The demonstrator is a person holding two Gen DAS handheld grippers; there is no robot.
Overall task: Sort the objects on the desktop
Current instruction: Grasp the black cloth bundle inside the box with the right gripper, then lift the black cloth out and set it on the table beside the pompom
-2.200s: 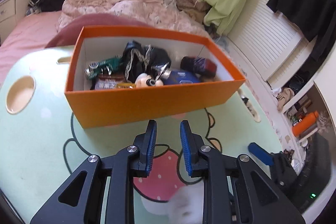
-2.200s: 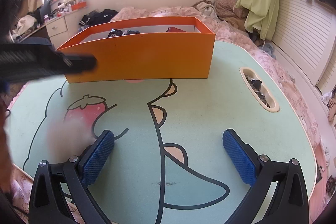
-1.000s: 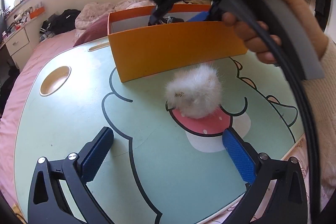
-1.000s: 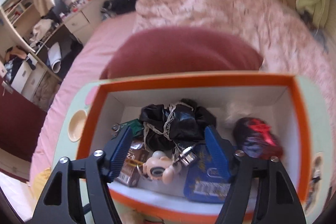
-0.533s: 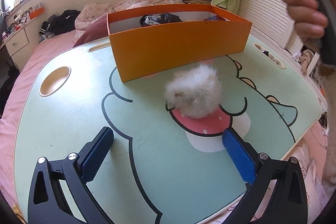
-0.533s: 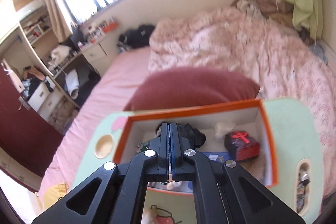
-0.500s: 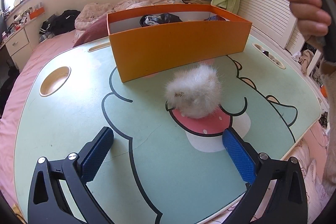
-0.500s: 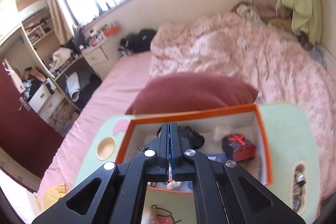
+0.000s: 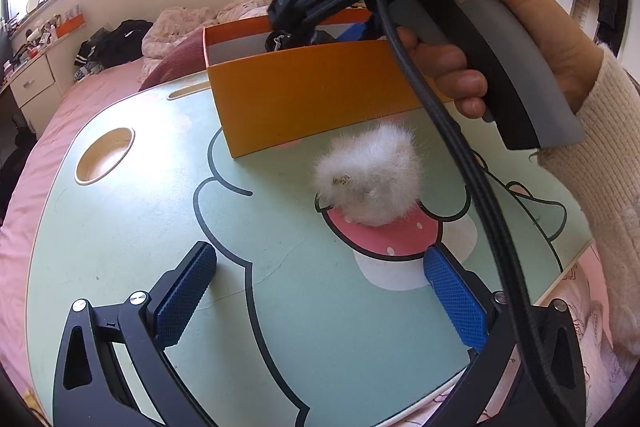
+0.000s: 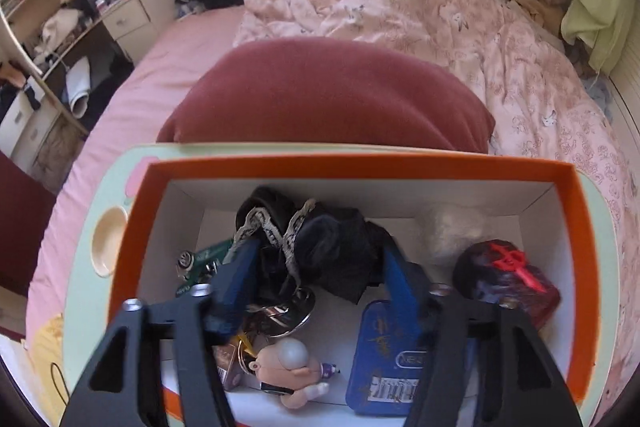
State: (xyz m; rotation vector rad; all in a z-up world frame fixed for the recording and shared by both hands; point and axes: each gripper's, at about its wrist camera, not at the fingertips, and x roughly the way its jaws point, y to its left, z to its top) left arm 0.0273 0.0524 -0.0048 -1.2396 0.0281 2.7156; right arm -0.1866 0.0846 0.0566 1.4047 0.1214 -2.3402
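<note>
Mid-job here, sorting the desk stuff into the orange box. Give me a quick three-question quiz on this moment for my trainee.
1. True or false: the white fluffy ball lies inside the orange box.
2. Which gripper is over the box? A. left gripper B. right gripper
3. Fill in: the blue tin in the box lies right of the small ___ figure.

Key
1. False: it lies on the table, in front of the box and apart from it.
2. B: its jaws are opening above the black cloth, pressing on nothing; the left gripper is open above the table.
3. doll
</note>
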